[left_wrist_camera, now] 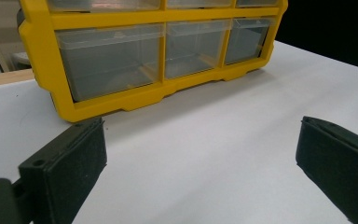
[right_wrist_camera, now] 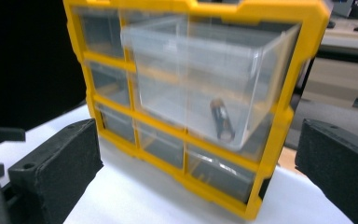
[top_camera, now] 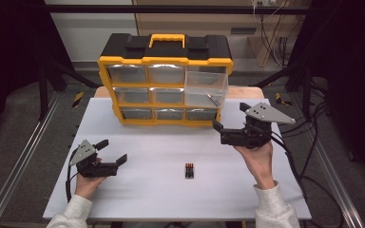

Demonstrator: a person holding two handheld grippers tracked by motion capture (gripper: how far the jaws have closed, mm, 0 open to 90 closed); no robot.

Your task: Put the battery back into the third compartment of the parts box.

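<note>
Battery (right_wrist_camera: pixel 222 120) lies in pulled-out drawer (right_wrist_camera: pixel 205 79), just beyond open right hand-held gripper (right_wrist_camera: pixel 198 177).

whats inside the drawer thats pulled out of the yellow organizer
One battery lies on the floor of the clear pulled-out drawer, near its front wall. The drawer's rear end sits inside the yellow organizer, so that part is hidden.

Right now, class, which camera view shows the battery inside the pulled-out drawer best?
The right gripper view: the battery lies large and close behind the clear drawer front, slightly blurred. The high view shows it as a thin dark sliver in the drawer. The left gripper view takes in the cabinet's lower drawers.
</note>
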